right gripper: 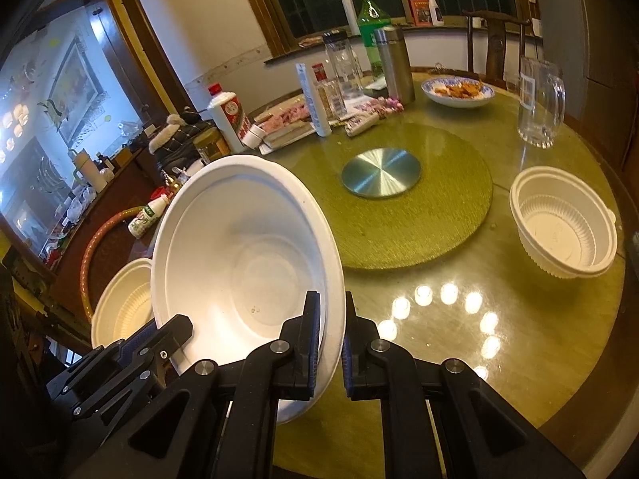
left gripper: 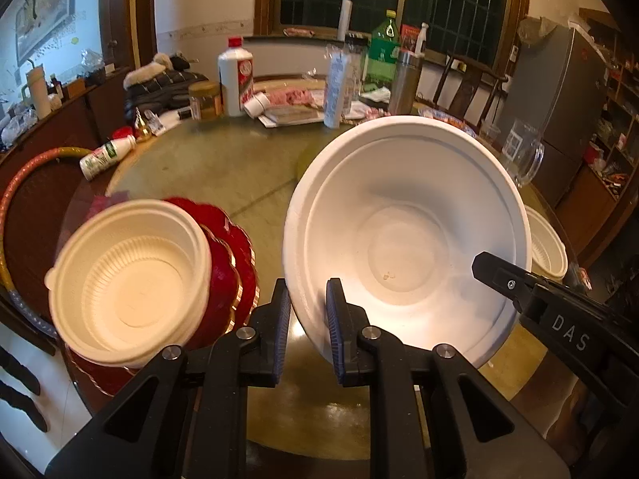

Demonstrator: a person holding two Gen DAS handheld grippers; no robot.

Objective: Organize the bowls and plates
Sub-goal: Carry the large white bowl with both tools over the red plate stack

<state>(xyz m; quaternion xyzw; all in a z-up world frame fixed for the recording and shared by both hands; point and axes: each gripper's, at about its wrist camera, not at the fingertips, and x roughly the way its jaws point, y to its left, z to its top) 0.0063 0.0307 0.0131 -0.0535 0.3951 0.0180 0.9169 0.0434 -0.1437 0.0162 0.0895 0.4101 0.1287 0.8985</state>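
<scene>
- Two grippers are clamped on the same big white bowl [left gripper: 407, 235], one on each side of its rim, and the bowl hangs tilted above the round table [right gripper: 459, 331] with its inside facing the cameras.
- The left gripper [left gripper: 308, 311] has its blue-padded fingers pinched tight on the near left part of the rim, one pad inside and one outside.
- The right gripper [right gripper: 332, 343] does the same on the opposite side; in the left wrist view it comes in from the right edge with its tip over the rim.
- A smaller ribbed cream bowl [left gripper: 127, 279] sits to the left, resting on a stack of red plates with gold edges [left gripper: 235, 267] near the table edge.
- Another ribbed bowl [right gripper: 563, 223] sits on its own on the glossy tabletop to the right, well apart from the held one.
- The middle of the table has a green woven turntable [right gripper: 419, 207] with a shiny metal disc [right gripper: 381, 173] at its centre.
- Further back it's pretty cluttered: a white liquor bottle with a red cap [right gripper: 227, 115], a green plastic bottle [right gripper: 373, 28], a steel thermos [right gripper: 395, 66], a glass mug [right gripper: 539, 103], and a blue-patterned dish of food [right gripper: 459, 94].
</scene>
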